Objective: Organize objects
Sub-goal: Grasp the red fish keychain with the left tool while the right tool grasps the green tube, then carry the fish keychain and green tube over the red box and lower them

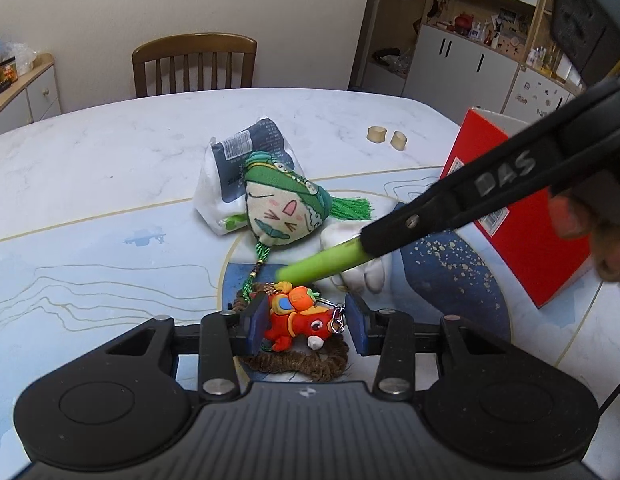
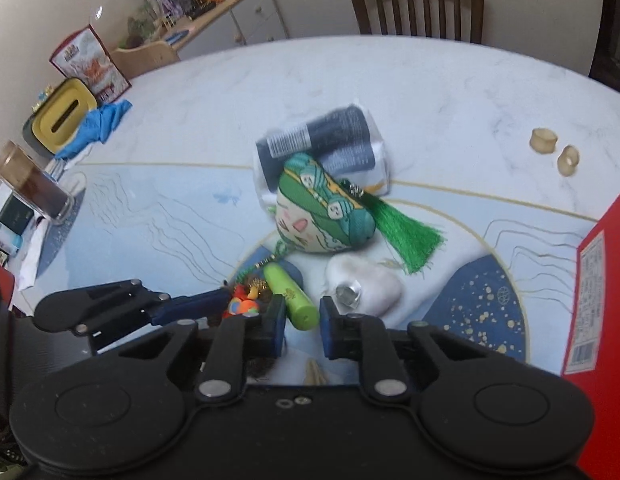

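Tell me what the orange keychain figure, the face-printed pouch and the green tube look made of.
Orange keychain figure: looks like moulded soft plastic or rubber, smooth and slightly glossy, with a metal ring.
Face-printed pouch: stuffed woven fabric, matte, printed, with a green thread tassel.
Green tube: probably hard plastic, smooth with a satin sheen; held in the right hand-held gripper.

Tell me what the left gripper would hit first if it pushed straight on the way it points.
Probably the orange toy keychain, already between the left gripper's fingers on the brown woven coaster. Just beyond lies the green tube the right gripper holds; depth unclear.
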